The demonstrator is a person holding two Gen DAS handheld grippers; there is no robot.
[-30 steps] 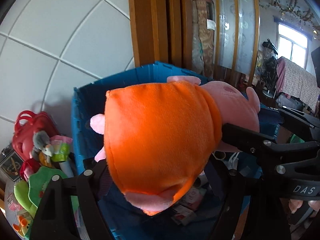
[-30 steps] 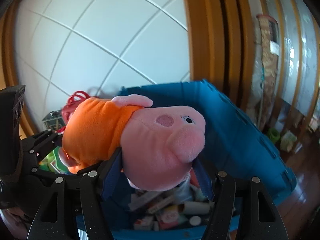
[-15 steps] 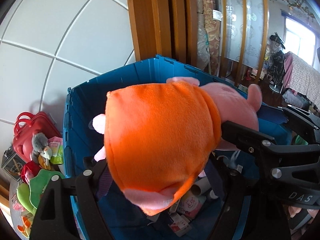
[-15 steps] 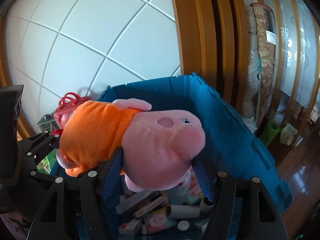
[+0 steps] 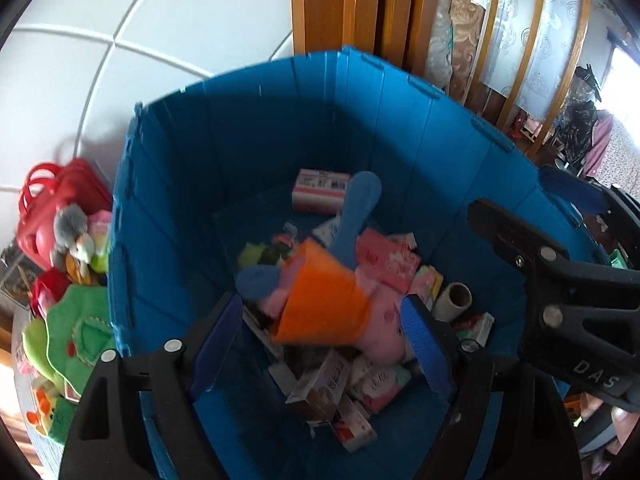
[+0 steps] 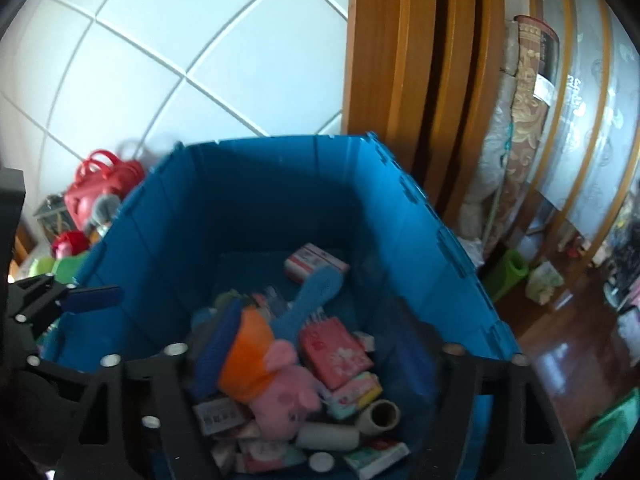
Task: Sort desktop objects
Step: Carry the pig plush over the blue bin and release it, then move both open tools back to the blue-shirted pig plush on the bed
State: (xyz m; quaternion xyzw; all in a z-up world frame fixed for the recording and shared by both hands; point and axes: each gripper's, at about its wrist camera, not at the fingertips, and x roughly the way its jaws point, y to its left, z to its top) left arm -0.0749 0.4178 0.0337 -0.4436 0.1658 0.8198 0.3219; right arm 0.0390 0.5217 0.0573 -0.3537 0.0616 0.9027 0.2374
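At the bottom of the left wrist view the left gripper point(image 5: 320, 344) stands open, its blue pads apart and pressing on nothing. The pig point(image 5: 332, 312), a plush in an orange dress with a pink head, shows in the gap between the fingers but lies down in the bin point(image 5: 168, 216), on a heap of small boxes. In the right wrist view the right gripper point(image 6: 320, 380) is opening, its fingers at the lower left and lower right of the frame; the pig point(image 6: 276, 384) lies below, free of them, head toward the bottom of the frame. At the right edge of the left view the right gripper reaches in over the bin's rim.

Around the pig are a pink packet point(image 6: 336, 352), a cardboard tube point(image 6: 382, 414) and a blue scoop point(image 5: 356, 216) slanting up toward a white and pink box point(image 5: 320, 196) at the far wall. Past the bin, left of frame, sit a red bag point(image 5: 56, 208) and green plush toys point(image 5: 76, 336). Behind are a white tiled wall point(image 6: 180, 60) and a wooden frame point(image 6: 400, 60).
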